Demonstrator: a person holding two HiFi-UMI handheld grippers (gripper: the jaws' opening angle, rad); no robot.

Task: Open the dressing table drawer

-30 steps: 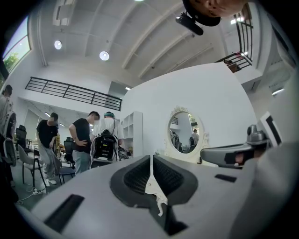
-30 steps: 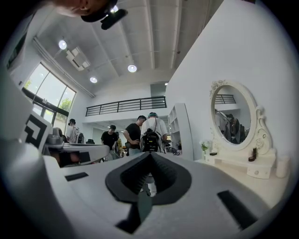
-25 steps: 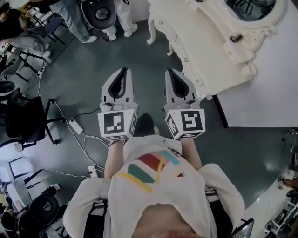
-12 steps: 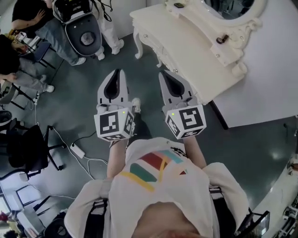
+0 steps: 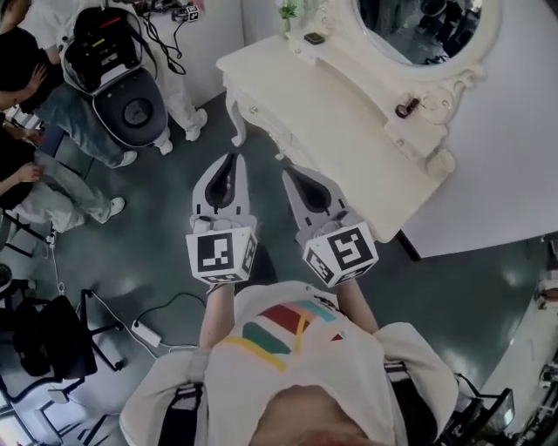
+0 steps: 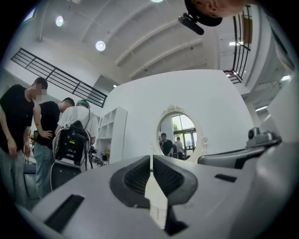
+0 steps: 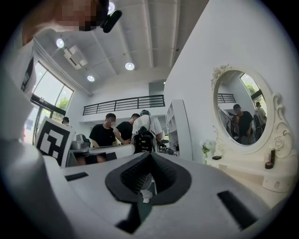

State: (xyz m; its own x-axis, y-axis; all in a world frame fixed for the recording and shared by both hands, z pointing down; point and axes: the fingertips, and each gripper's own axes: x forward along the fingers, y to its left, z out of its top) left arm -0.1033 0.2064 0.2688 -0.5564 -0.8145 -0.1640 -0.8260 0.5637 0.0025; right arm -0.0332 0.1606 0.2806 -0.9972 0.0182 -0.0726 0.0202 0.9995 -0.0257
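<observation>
The cream dressing table (image 5: 340, 122) with an oval mirror (image 5: 418, 26) stands ahead and to the right in the head view. Its carved front (image 5: 266, 118) faces me with the drawers closed. My left gripper (image 5: 231, 157) is shut and empty over the floor, short of the table's left leg. My right gripper (image 5: 286, 172) is shut and empty too, its tip just before the table's front edge and touching nothing. The left gripper view has the shut gripper (image 6: 150, 156) aimed at the mirror (image 6: 180, 135). In the right gripper view the gripper (image 7: 150, 154) is shut, with the table (image 7: 243, 170) off to the right.
Several people stand at the upper left, one wearing a black backpack unit (image 5: 109, 43). A black chair (image 5: 52, 340) and a power strip with cables (image 5: 144, 334) lie on the floor at left. A small dark item (image 5: 405, 109) and a phone-like slab (image 5: 314, 38) rest on the tabletop.
The person has stepped toward the dressing table, which now lies closer and more in front of both grippers. Both grippers stayed shut and empty, side by side.
</observation>
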